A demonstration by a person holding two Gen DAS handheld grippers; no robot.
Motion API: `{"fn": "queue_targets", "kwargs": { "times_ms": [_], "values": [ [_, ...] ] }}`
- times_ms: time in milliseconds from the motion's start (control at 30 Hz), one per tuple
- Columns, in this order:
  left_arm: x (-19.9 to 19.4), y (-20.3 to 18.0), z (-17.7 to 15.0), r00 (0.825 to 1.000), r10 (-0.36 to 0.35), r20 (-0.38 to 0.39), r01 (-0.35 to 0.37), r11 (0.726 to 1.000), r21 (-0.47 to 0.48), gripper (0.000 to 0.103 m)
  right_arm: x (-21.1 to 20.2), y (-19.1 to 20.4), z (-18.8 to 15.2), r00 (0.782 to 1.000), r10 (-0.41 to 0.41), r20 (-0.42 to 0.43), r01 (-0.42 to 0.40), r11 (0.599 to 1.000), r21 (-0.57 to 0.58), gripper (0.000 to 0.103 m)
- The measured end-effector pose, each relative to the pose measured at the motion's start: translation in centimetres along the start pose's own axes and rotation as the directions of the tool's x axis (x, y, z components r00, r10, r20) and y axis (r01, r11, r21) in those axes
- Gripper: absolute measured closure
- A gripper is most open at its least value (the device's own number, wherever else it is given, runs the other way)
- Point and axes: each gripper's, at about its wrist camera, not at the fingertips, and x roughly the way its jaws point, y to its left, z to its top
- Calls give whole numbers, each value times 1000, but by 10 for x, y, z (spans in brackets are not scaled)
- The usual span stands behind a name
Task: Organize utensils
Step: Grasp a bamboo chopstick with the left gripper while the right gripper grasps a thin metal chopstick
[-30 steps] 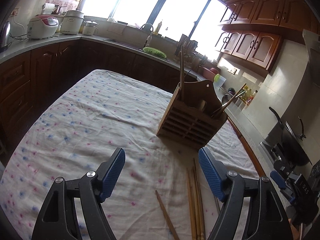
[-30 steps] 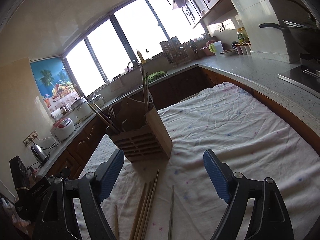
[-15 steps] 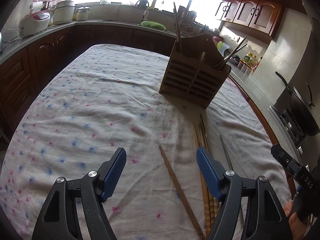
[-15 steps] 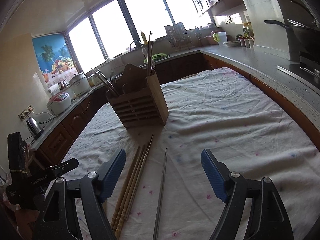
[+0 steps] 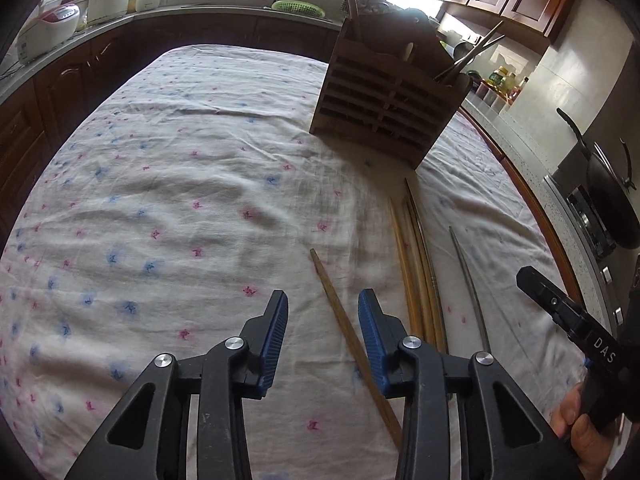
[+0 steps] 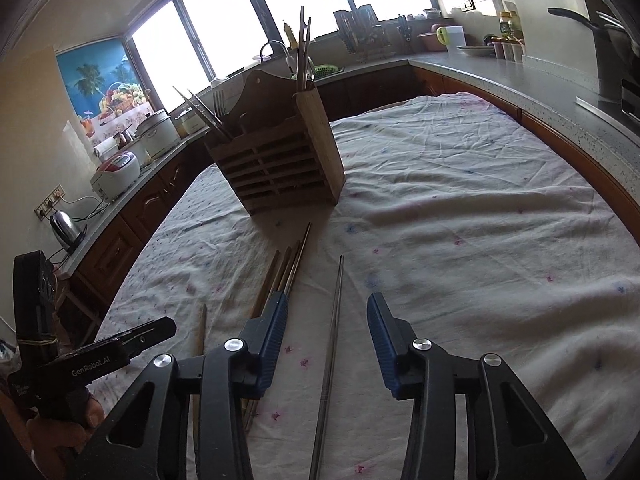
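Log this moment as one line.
left gripper: jaws closing around wooden chopstick | right gripper: jaws closing around metal chopstick | neither gripped

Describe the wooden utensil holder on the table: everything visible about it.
The wooden utensil holder is a brown, bamboo-looking box with a slatted front of horizontal openings, solid side panels and a taller arched back board. It stands upright on the flowered tablecloth, beyond the loose chopsticks, which lie short of its base. Chopsticks stand upright in one end compartment; more chopsticks and a fork lean out of the other end. Neither hand-held gripper touches it.
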Motion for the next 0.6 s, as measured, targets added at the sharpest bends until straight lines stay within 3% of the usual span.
{"fn": "queue_targets", "kwargs": {
  "times_ms": [500, 567, 600],
  "values": [
    [36, -10, 12, 998, 30, -54, -27, 999, 47, 74, 61, 4, 11, 989, -49, -143, 42, 998, -53, 76],
    [40, -13, 13, 998, 39, -43, -37, 997, 65, 77, 72, 4, 15, 984, -66, -163, 56, 996, -67, 77],
    [41, -15, 13, 998, 54, -35, -51, 996, 76, 84, 76, 5, 16, 984, -76, -161, 61, 994, -92, 77]
  ]
}}
